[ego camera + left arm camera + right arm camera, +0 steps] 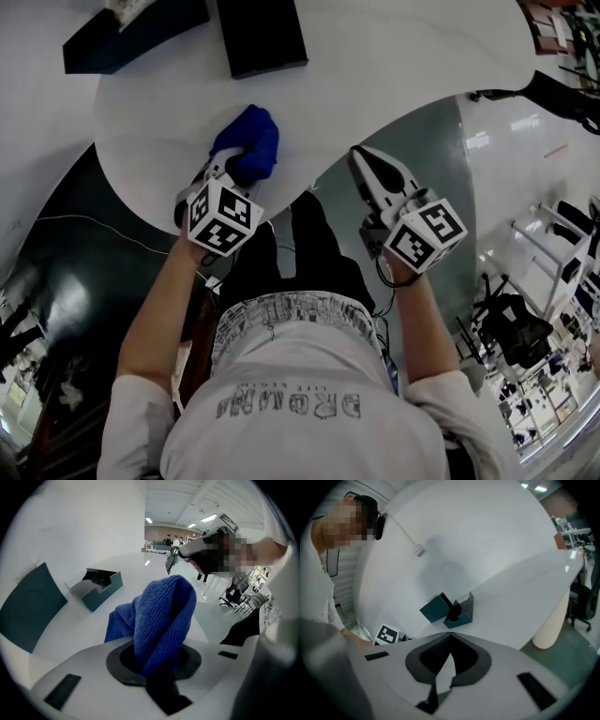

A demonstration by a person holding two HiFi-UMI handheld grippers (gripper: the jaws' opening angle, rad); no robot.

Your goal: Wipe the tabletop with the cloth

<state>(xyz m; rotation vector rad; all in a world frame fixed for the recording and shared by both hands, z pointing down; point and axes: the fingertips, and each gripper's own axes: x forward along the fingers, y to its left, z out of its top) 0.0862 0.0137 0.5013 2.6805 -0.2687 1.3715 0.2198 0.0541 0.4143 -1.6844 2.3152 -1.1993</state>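
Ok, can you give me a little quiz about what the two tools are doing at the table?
1. True or false: the left tool is shut on the blue cloth.
2. What is between the right tool's jaws? A a sponge, B nothing, C the cloth.
3. Fill in: the open teal box stands on the white ____.
Key: 1 true; 2 B; 3 table.
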